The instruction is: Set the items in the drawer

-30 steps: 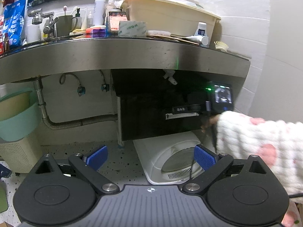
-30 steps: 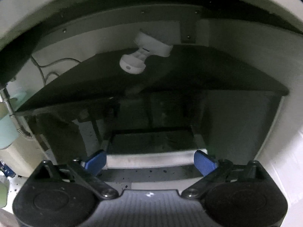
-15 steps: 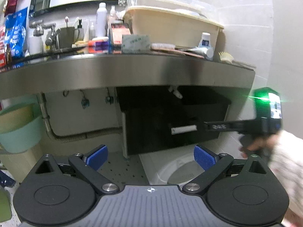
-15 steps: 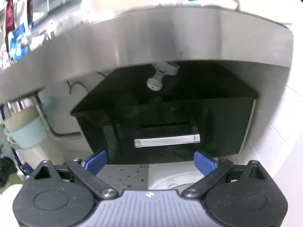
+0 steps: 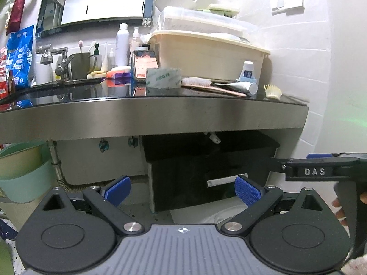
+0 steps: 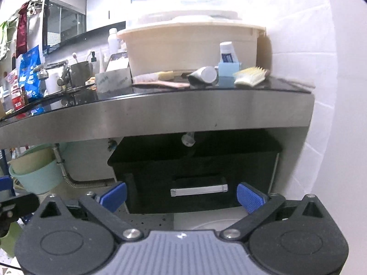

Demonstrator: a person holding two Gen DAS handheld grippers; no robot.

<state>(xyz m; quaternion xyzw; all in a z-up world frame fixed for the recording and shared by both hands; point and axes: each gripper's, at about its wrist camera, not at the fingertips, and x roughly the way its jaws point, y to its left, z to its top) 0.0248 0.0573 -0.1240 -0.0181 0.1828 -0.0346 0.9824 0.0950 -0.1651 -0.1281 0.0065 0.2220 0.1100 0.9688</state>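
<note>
A black drawer unit (image 6: 199, 160) stands under the steel-edged counter (image 6: 183, 114); its drawer looks pushed in and carries a silver handle (image 6: 199, 189). My right gripper (image 6: 182, 196) faces it from some way back, jaws opening wide, nothing between them. My left gripper (image 5: 182, 188) is open and empty too, further left of the drawer unit (image 5: 195, 171) and its handle (image 5: 226, 180). On the counter lie a toothpaste tube (image 6: 203, 75), a yellow brush (image 6: 251, 75), a pink brush (image 6: 158, 81) and a small blue-white bottle (image 6: 227, 64). A hand (image 5: 339, 206) holds the right tool.
A beige lidded basin (image 5: 206, 55) fills the counter's back. A tape roll (image 5: 164, 78), cup and tap (image 5: 52, 55) stand leftward. Green buckets (image 5: 20, 178) and a corrugated drain hose (image 5: 68, 185) sit low left. A white appliance (image 5: 206, 215) lies below the drawer. Tiled wall closes the right.
My right gripper has pulled back and up from right at the drawer handle, so the countertop now shows, and its jaws look a touch wider. The left gripper rose slightly.
</note>
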